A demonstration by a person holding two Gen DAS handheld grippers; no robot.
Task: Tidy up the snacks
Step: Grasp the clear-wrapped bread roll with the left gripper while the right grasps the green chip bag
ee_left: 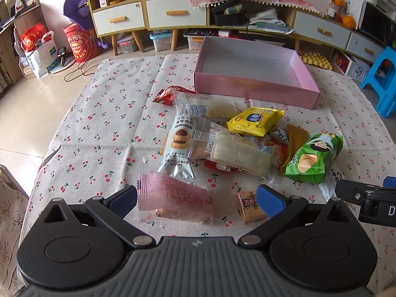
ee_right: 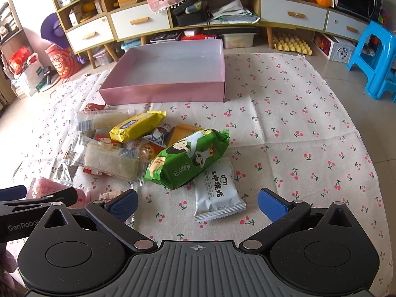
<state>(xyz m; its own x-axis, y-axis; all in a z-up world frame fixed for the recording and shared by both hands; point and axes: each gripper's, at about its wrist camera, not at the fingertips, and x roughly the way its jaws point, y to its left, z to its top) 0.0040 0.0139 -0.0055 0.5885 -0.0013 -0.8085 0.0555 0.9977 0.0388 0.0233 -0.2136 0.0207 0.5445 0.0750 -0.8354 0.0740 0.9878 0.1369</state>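
Creased cherry-print tablecloth [ee_left: 99,113], drawer cabinet [ee_left: 138,14] along the top, glossy crinkled snack packets [ee_left: 222,138] heaped mid-frame below my empty pink cardboard box [ee_left: 252,86], my left gripper [ee_left: 196,200] and right gripper [ee_right: 198,204] both spread wide, holding nothing.

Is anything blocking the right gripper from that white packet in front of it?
Nothing visible does. The right gripper is open, with the white packet lying between its fingers; the green chip bag overlaps only the packet's far end.
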